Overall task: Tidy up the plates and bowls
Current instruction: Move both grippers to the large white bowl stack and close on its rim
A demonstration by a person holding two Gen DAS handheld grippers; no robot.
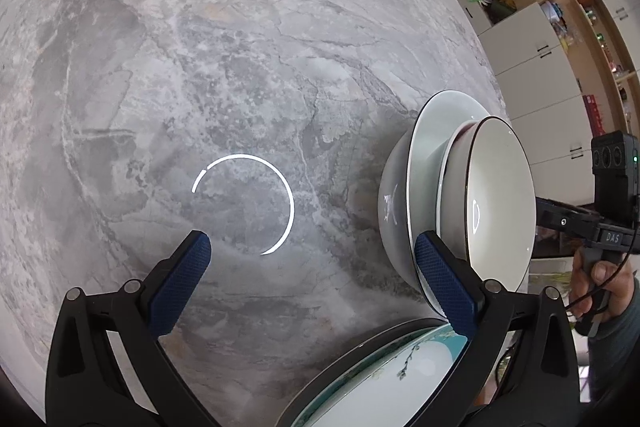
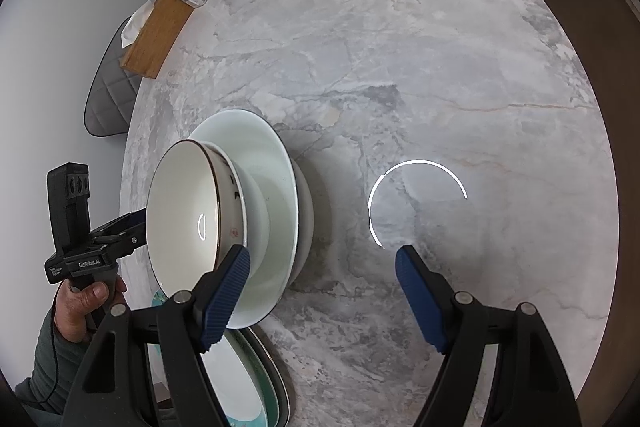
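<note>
- Nested bowls (image 2: 240, 211) on marble surface (image 2: 400, 67): stacked to save space.
- Left gripper (image 1: 312, 267), right gripper (image 2: 324, 291): jaws wide, empty, flanking stack.
- Teal-rimmed plate (image 1: 384, 379) nearby, prob. unsorted.

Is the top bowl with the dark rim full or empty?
Empty. The top bowl shows only a bare white inside with a lamp reflection; it sits nested in the stack of bowls.

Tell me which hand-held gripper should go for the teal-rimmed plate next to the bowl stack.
Probably left. The left hand-held gripper stands open with the teal-rimmed plate right under its right finger. The right hand-held gripper is open too, but the plate sits off beyond its left finger, near the stacked bowls.
</note>
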